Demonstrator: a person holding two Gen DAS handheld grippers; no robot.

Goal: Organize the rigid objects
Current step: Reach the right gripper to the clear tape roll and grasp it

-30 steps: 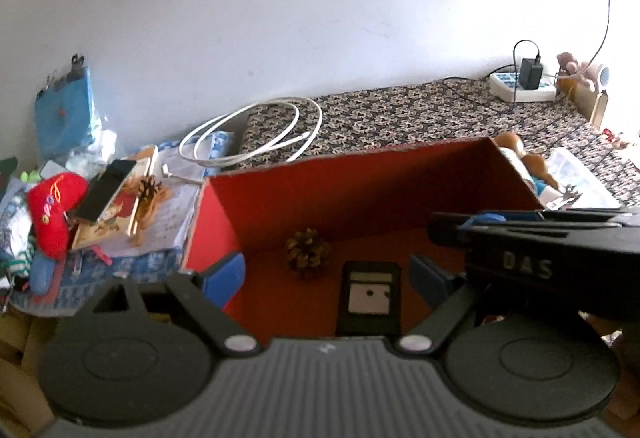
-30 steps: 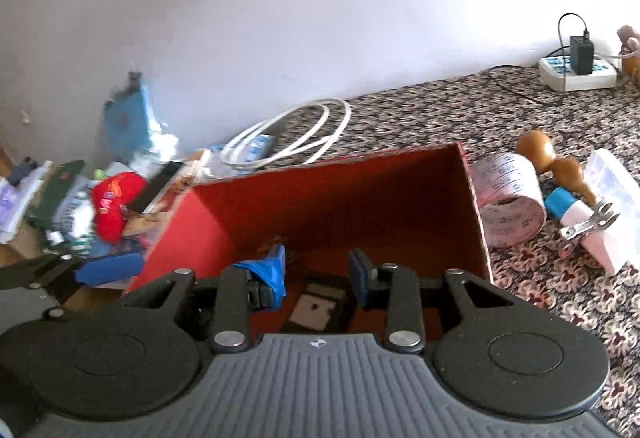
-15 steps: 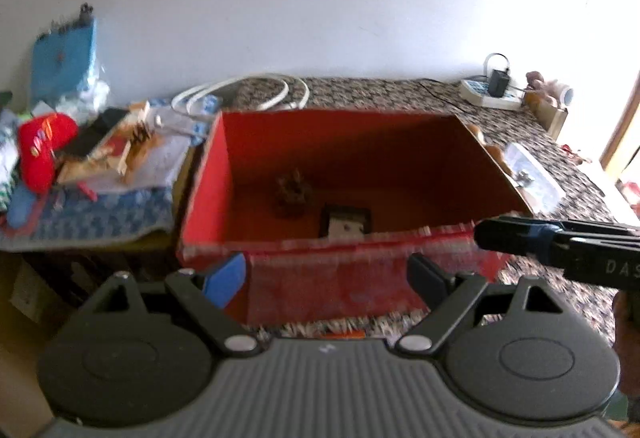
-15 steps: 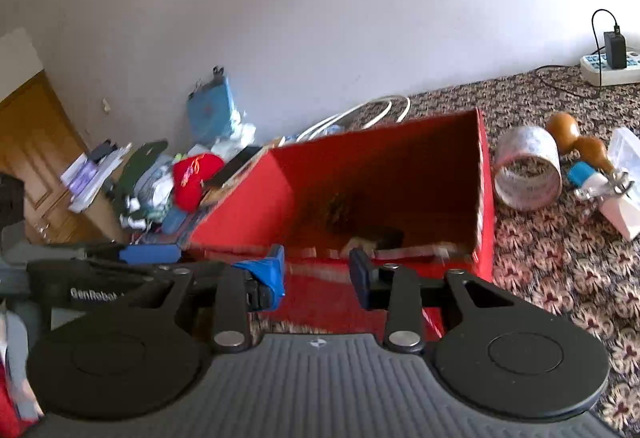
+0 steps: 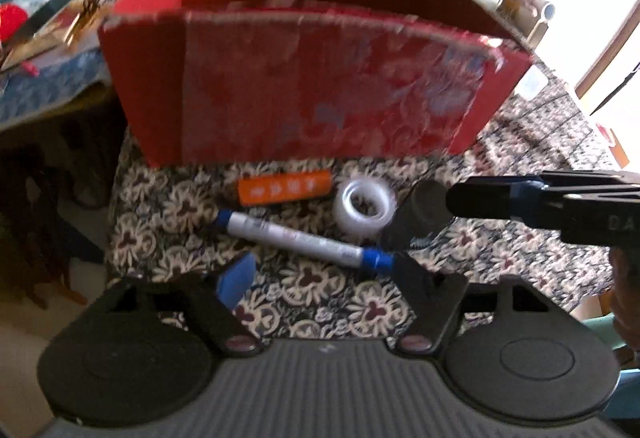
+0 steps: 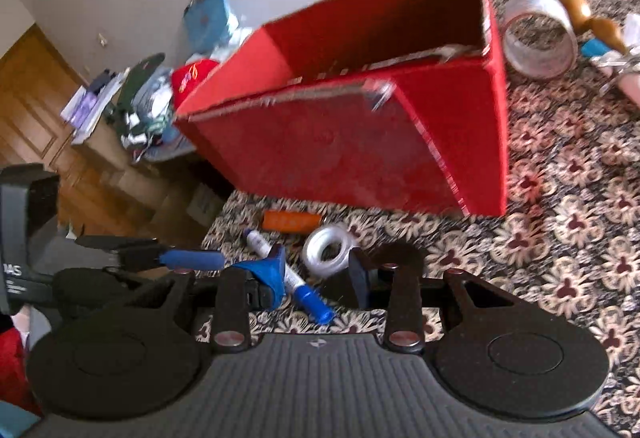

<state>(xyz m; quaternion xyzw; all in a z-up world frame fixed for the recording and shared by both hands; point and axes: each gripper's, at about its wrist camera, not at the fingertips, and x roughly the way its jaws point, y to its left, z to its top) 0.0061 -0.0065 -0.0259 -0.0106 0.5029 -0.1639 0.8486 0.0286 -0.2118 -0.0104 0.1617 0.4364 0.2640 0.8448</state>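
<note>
left gripper (image 5: 320, 274) closing, nothing gripped, over marker (image 5: 300, 238) | right gripper (image 6: 316, 278) narrow gap, holding nothing | red box (image 5: 304, 86) behind tape roll (image 5: 364, 208), orange tube (image 5: 284, 188)

Red cardboard box (image 5: 312, 86), open at the top, stands on the patterned cloth; its near wall is worn and whitish. In front of it lie four loose items: an orange cylinder (image 5: 285, 188) with white markings, lying parallel to the box wall; a white marker (image 5: 298, 240) with blue ends, lying diagonally below the cylinder; a clear tape roll (image 5: 365, 207), lying flat just right of the cylinder; a black object (image 5: 416, 216) touching the roll's right side.
</note>
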